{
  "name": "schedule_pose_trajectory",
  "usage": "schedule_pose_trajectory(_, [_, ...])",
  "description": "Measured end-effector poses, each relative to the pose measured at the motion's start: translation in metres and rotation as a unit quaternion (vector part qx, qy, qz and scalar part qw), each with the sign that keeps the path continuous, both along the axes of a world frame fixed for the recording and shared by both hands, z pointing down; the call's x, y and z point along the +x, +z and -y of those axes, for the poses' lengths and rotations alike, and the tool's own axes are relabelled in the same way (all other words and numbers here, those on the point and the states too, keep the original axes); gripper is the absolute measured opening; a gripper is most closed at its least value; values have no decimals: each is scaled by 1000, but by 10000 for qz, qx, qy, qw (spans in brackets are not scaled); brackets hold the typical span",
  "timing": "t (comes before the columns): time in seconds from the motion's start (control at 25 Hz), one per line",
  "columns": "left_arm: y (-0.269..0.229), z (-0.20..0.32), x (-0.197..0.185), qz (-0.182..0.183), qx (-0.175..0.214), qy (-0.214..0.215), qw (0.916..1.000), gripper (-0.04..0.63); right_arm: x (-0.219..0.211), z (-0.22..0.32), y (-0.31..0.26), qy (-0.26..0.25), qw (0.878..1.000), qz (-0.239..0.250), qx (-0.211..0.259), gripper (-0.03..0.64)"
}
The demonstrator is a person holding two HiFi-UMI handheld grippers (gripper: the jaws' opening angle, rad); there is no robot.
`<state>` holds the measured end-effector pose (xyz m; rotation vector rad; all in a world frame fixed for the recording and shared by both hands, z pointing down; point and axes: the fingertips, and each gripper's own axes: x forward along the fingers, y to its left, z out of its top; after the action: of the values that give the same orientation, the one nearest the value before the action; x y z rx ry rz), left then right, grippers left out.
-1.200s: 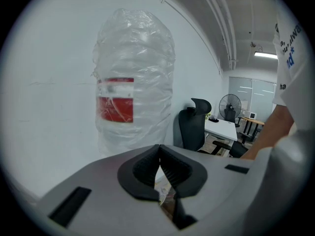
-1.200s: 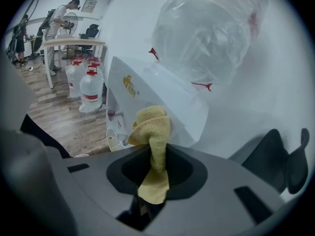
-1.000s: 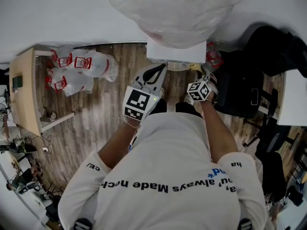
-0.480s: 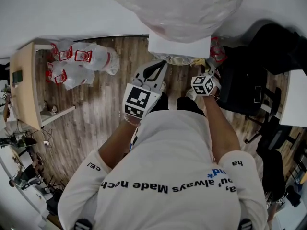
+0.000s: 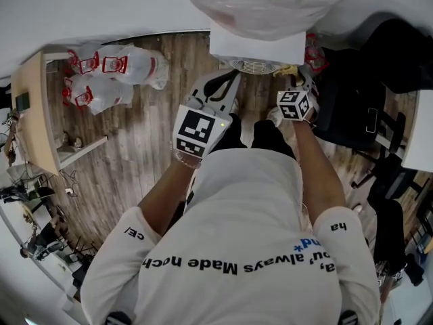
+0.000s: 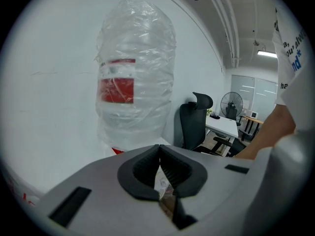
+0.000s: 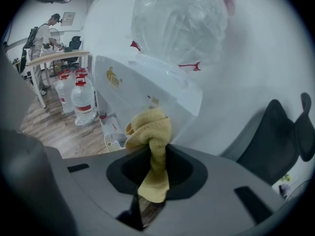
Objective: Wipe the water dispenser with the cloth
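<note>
1. Our path to the water dispenser (image 7: pixel 147 90) is clear. A black office chair (image 5: pixel 352 107) stands close on its right side, and a standing fan (image 6: pixel 231 104) and white desks sit further off behind the chair.
2. Our right gripper (image 7: pixel 153 156) pinches the yellow cloth (image 7: pixel 150 132) between its jaws. The bunched top of the cloth sits just at the lower front edge of the dispenser's white body, above the round vented grille (image 7: pixel 114 141). We cannot tell whether it touches.
3. Our left gripper (image 6: pixel 159 154) has its jaws pressed together with nothing between them. It is raised beside the right one and points toward the dispenser.
4. A large water bottle (image 6: pixel 135 77) wrapped in clear plastic, with a red label, stands upside down on top of the dispenser.
5. Several spare water bottles (image 5: pixel 111 80) in plastic wrap with red handles stand grouped on the floor to the left, near a pale wooden desk (image 5: pixel 34 120).
6. The floor (image 5: pixel 142 154) is dark wood planking and the dispenser backs onto a plain white wall (image 5: pixel 101 12).
7. In the right gripper view, a person (image 7: pixel 47 33) stands far off beyond the desk.
</note>
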<state>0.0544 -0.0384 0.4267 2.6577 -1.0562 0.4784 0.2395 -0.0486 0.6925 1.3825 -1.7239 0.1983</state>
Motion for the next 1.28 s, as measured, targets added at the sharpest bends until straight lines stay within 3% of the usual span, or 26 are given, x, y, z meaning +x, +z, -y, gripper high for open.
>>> schedule_pose_trajectory(0.8, [34,10,-26,12,118,-405,9991,20,13,0,42,365,9990,239,-97,84])
schedule_pose_trajectory(1.28, [71,5,-36,99,-18,-536,9985,20,10,0,87,447,9974,434,-361,84])
